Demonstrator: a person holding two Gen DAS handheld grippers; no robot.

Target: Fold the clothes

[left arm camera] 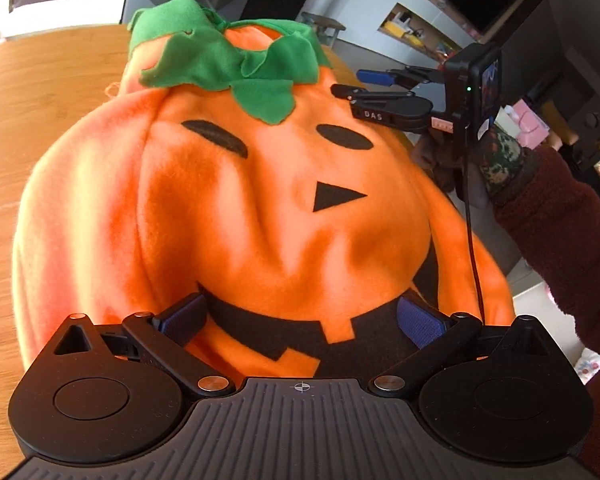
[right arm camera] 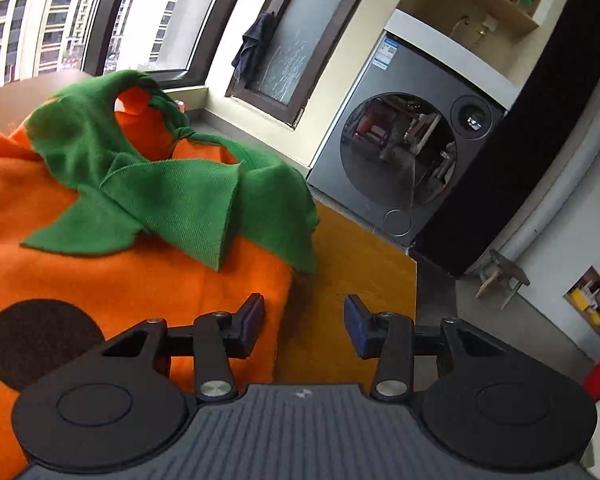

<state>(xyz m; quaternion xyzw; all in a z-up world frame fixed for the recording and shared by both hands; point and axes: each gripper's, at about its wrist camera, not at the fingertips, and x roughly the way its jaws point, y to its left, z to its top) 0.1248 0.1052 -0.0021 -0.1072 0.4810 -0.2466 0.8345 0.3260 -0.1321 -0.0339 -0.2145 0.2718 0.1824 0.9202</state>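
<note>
pumpkin costume (left arm camera: 228,208) | orange, green collar | face-up on table

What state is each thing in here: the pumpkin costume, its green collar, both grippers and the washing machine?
pumpkin costume: spread face-up on the wooden table, rumpled, not yet folded.
green leaf collar: at the costume's far end, crumpled.
left gripper: open wide, costume's lower edge between its fingers.
right gripper: open, empty, at the costume's side edge near the collar.
washing machine: door closed.

White letters "DAS" stand on one black finger of the right hand-held gripper (left arm camera: 358,84); the washing machine (right arm camera: 412,152) sticker is illegible.
</note>
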